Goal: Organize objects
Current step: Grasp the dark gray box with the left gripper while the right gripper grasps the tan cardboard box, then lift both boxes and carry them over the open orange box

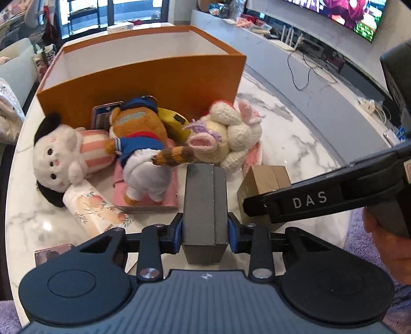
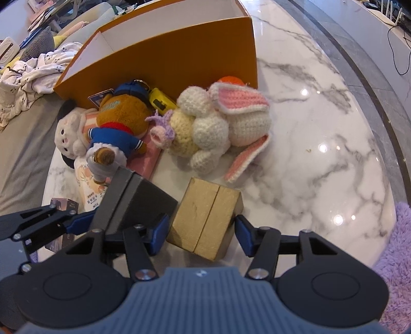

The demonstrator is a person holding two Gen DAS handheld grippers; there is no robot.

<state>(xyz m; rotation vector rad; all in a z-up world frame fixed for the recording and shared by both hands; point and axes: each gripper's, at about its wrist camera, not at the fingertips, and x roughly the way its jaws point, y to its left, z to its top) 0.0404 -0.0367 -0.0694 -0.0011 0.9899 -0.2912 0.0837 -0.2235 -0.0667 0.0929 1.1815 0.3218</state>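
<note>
I am working over a white marble desk (image 2: 321, 123) (TV (image 1: 354, 15) glowing behind). My left gripper (image 1: 205, 226) jaws are clenching a dark grey box (image 1: 204, 203). My right gripper (image 2: 203, 228) jaws are bracketing a gold box (image 2: 205, 218), released.

A curved TV (image 1: 352, 12) glows at top right in the left view, above a long grey ledge (image 1: 295, 66) strewn with cables (image 1: 305, 69) and small clutter. Dark-framed windows (image 1: 102, 12) stand behind. Rumpled patterned cloth (image 2: 33, 69) lies on a grey sofa (image 2: 23, 144) beside the marble bench (image 2: 321, 144). A fluffy purple rug (image 2: 398, 236) shows at lower right.
</note>
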